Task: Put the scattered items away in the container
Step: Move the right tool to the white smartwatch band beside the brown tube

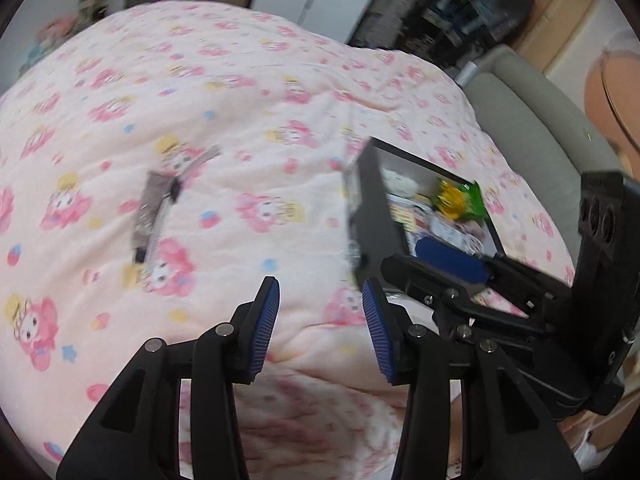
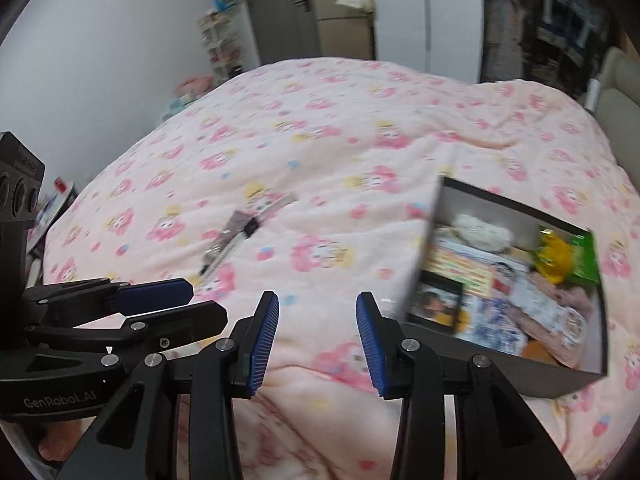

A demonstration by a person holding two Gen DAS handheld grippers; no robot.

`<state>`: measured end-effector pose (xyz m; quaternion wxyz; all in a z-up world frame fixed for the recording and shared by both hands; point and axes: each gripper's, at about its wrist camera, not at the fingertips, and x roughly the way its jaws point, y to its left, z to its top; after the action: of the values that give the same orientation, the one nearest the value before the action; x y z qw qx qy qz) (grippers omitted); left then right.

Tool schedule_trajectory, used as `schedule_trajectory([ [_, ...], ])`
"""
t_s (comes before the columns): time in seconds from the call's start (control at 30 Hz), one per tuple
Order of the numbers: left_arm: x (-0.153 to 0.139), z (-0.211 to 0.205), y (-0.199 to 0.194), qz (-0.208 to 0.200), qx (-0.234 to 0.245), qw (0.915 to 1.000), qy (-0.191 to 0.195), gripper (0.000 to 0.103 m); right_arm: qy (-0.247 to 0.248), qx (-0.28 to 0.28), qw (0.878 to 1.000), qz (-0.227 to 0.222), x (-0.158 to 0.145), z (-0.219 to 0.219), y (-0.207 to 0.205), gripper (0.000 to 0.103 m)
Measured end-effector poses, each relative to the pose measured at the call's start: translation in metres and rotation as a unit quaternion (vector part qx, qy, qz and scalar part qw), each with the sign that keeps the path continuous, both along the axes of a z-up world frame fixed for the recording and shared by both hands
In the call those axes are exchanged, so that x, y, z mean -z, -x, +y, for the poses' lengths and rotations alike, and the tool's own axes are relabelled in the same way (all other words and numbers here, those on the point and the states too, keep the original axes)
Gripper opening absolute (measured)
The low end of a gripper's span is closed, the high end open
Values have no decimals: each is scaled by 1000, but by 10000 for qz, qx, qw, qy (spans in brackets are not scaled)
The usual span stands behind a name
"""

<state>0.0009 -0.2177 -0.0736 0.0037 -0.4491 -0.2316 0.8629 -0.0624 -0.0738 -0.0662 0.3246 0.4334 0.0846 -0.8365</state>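
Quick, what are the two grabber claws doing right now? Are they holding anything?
Left gripper: open, holding nothing.
Right gripper: open, holding nothing.

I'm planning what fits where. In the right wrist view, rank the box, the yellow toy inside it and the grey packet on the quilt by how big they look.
1. The box, clearly largest.
2 and 3. The grey packet and the yellow toy look similar; blur and differing distance leave them unranked.
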Motion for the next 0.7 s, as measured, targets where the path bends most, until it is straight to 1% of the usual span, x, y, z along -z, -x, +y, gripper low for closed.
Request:
schedule_trajectory([
  [0.07, 15, -20, -6, -99, -228, 9995, -168, 44, 83, -160, 9997, -136, 11, -15, 0, 36],
  [0.13, 28, -37, -10, -206, -442, 9986, -221, 44, 126, -289, 9984, -477, 30, -32, 2, 36],
  [0.2, 41, -57, -12, -309, -688, 9965, -365, 44, 193, -444, 9952, -854, 46, -48, 6, 36],
  [0.23, 49, -71, -12, -380, -849, 9946, -453, 44, 195, -531, 9939, -948, 50, -57, 8, 36],
  [0.33, 71, -105, -9, -613, -1211, 9889, -608, 44, 126, -677, 9922, -1043, 57, -88, 20, 36],
  [0.43, 98, -139, -7, -873, -1557, 9805, -827, 44, 40, -885, 9869, -1345, 74, -122, 34, 37],
  [0.5, 108, -151, -8, -943, -1673, 9770, -928, 44, -180, -1070, 9807, -1628, 98, -150, 43, 37],
  [0.57, 117, -161, -9, -963, -1685, 9756, -1024, 44, -547, -1204, 9761, -1726, 125, -175, 50, 37],
  [0.6, 120, -165, -8, -985, -1677, 9754, -1042, 44, -643, -1236, 9742, -1777, 134, -182, 53, 37],
  [0.63, 125, -169, -6, -1030, -1678, 9747, -1055, 44, -706, -1263, 9715, -1876, 144, -189, 57, 37],
  [0.7, 136, -177, 0, -1135, -1651, 9740, -1058, 44, -654, -1289, 9656, -2164, 160, -201, 67, 37],
])
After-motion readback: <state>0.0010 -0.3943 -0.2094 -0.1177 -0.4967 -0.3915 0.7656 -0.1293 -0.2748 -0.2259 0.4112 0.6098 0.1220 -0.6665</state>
